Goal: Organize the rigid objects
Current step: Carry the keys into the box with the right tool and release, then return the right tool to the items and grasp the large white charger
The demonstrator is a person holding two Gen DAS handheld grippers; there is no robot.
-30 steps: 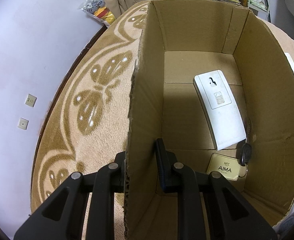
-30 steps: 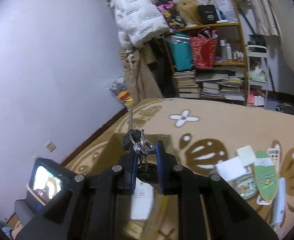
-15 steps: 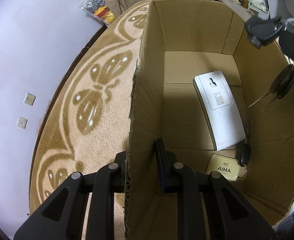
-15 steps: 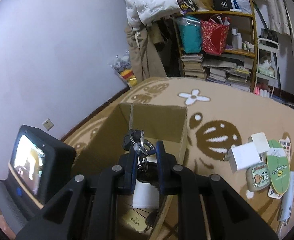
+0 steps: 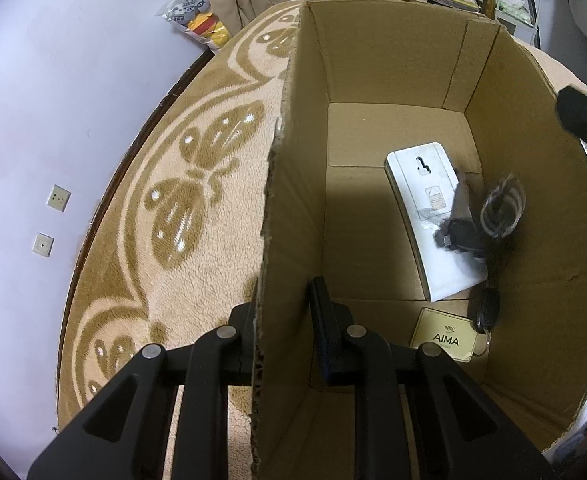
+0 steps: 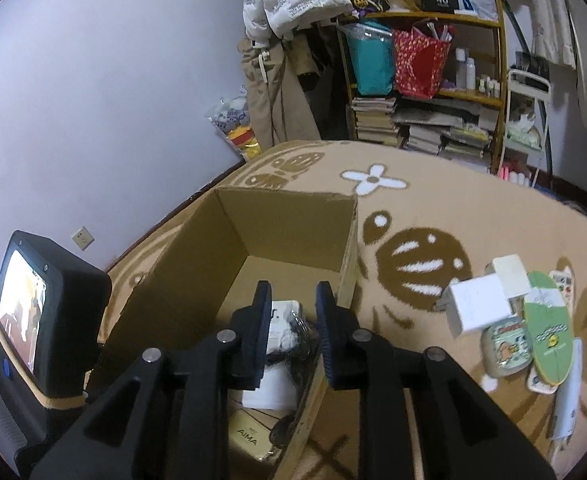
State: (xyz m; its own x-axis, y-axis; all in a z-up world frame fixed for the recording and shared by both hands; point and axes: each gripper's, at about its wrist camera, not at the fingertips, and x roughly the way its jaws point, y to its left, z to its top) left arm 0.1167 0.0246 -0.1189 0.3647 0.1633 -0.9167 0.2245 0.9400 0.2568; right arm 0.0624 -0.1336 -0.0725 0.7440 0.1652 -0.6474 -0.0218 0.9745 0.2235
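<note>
keys (image 5: 481, 220) released into box (image 5: 373, 60), right hand-held gripper (image 6: 290, 300) opened

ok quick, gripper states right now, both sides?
Left gripper: shut on the cardboard box wall.
Right gripper: open, empty; the key bunch is blurred inside the box.

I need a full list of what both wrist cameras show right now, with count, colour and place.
cardboard box: one, brown, open, on the rug
white device: one, flat, on the box floor
key bunch: one, black with metal rings, blurred, over the white device
AIMA card: one, gold, on the box floor, near corner
black key fob: one, beside the card
rug: one, beige with brown pattern
white blocks: two, on the rug right of the box
green oval item: one, by the blocks
shelf: one, wooden, cluttered, far wall
left claw: black, clamped on the box's left wall
right claw: black, open, above the box
</note>
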